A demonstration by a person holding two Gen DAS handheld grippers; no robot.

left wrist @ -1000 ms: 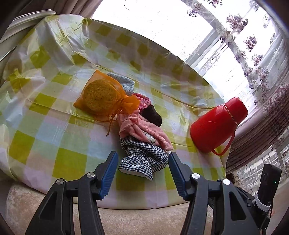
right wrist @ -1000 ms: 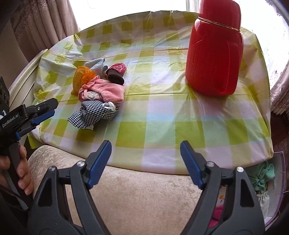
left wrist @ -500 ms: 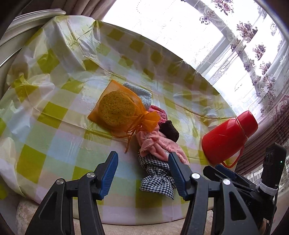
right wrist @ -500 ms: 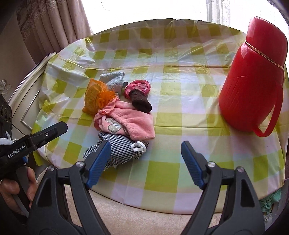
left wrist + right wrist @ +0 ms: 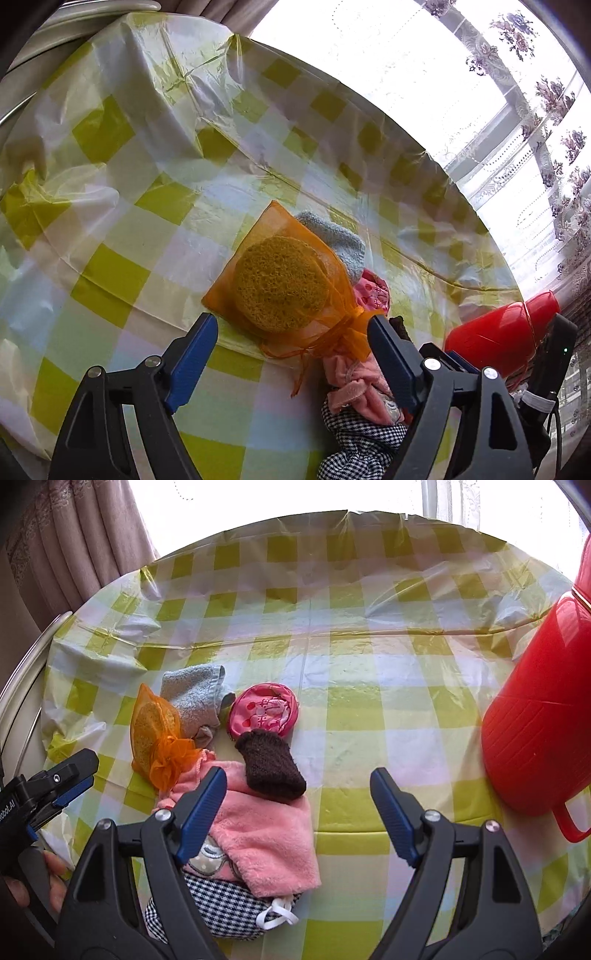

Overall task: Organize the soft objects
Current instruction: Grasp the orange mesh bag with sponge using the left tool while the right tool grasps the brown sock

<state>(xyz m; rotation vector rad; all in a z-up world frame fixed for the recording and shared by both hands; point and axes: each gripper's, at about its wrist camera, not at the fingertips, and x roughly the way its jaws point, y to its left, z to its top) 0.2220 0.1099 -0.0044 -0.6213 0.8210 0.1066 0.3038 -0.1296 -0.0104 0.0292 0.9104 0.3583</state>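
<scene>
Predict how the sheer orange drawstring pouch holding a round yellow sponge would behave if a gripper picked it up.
The sheer orange drawstring pouch probably weighs little: thin mesh around a porous round yellow sponge. The mesh would likely crumple between fingers while the sponge squashes and springs back. Its loose ribbon ties may trail and snag the pink fleece cloth they lie against.

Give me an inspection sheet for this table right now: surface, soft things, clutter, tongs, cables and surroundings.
Surface: checked plastic tablecloth, wrinkled.
Job's things: orange mesh bag holding a sponge, grey-blue sock, pink pouch, brown knit sock, pink cloth and checked pouch, bunched together, some overlapping.
Clutter: red jug, apart from the pile.
Tongs: left tongs open, just widened, over the mesh bag; right tongs open, holding nothing.
Cables: nothing seen.
Surroundings: curtains, bright window.
</scene>
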